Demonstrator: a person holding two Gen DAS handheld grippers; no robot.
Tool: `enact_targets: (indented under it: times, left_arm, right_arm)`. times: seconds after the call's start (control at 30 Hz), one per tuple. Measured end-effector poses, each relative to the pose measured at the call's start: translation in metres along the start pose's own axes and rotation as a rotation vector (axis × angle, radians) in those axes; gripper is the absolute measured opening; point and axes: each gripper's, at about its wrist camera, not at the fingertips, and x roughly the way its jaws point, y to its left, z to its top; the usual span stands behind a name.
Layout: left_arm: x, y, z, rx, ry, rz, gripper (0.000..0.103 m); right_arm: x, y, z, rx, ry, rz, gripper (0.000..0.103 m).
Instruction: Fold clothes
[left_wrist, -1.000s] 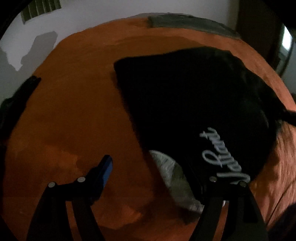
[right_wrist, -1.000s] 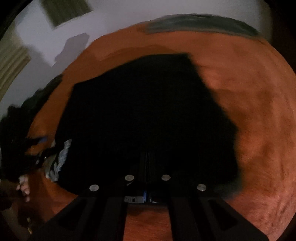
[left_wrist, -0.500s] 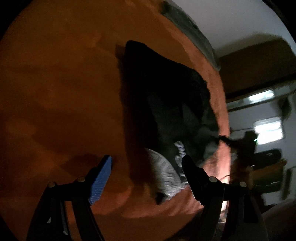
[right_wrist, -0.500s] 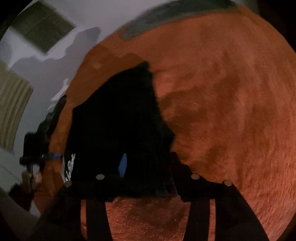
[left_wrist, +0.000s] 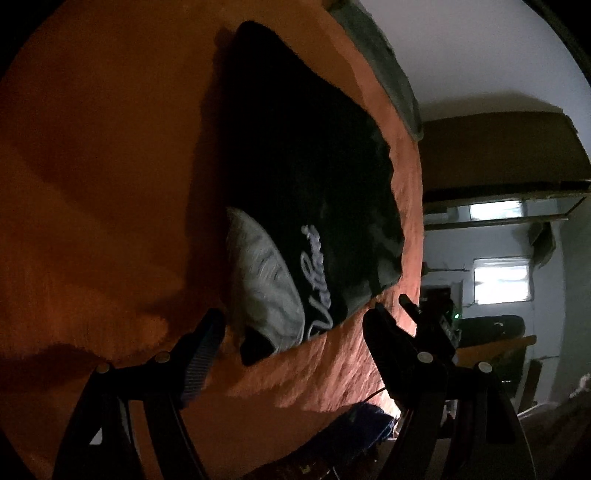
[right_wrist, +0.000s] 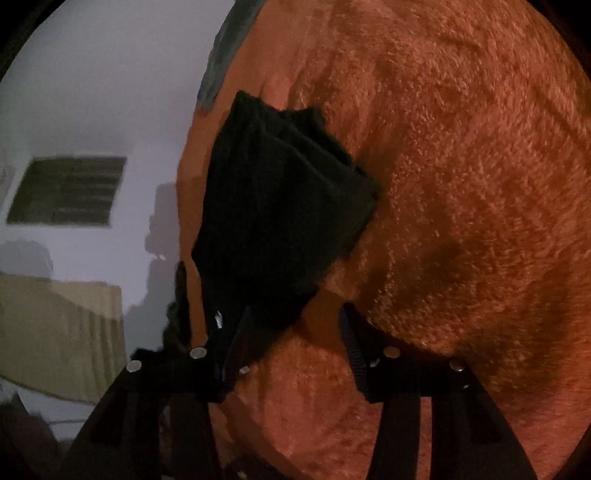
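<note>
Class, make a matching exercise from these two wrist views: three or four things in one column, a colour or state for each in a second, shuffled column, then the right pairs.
Things:
1. folded garment
2. blanket
3. lettering
4. right gripper

Colours or states:
A. orange and fuzzy
B. white script
C. open, nothing between its fingers
D. black, lying folded

Pairs: 1-D, 2-A, 3-B, 4-C
</note>
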Motion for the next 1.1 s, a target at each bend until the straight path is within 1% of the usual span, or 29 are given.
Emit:
enact_targets:
  times: [0.13, 0.33, 0.43, 0.53, 0.7, 0.8, 0.93, 1.0, 1.03, 1.1]
  left_arm:
    - [-0.002, 0.004, 0.006, 0.008, 0.002, 0.004, 0.078]
    - [-0.003, 0.008, 0.006, 0.002, 0.003, -0.001, 0.078]
    - [-0.004, 0.005, 0.009, 0.011, -0.003, 0.004, 0.078]
    - [-0.005, 0.001, 0.01, 0.019, -0.012, -0.015, 0.078]
    - [-0.005, 0.002, 0.007, 0.016, -0.007, -0.022, 0.078]
    - [-0.004, 0.006, 0.007, 0.009, 0.0, -0.02, 0.078]
    - [-0.004, 0.01, 0.01, -0.008, -0.008, -0.018, 0.078]
    - [-0.005, 0.014, 0.011, -0.024, -0.012, -0.021, 0.078]
    - [-0.006, 0.016, 0.012, -0.033, -0.015, -0.022, 0.078]
    - [-0.009, 0.02, 0.012, -0.059, -0.028, -0.022, 0.078]
  right_arm:
    - [0.008, -0.001, 0.004, 0.029, -0.017, 0.001, 0.048]
    - [0.015, 0.003, 0.012, 0.054, -0.08, 0.012, 0.048]
    - [0.021, 0.004, 0.018, 0.066, -0.086, 0.025, 0.048]
    - [0.027, 0.007, 0.022, 0.072, -0.093, 0.021, 0.048]
    - [0.038, 0.015, 0.025, 0.096, -0.112, 0.005, 0.048]
    - [0.047, 0.019, 0.029, 0.139, -0.131, -0.014, 0.048]
    - [0.057, 0.029, 0.032, 0.186, -0.147, -0.083, 0.048]
    - [0.059, 0.032, 0.032, 0.223, -0.154, -0.093, 0.048]
    - [0.048, 0.015, 0.032, 0.244, -0.16, -0.085, 0.049]
    - [0.048, 0.011, 0.032, 0.264, -0.168, -0.074, 0.048]
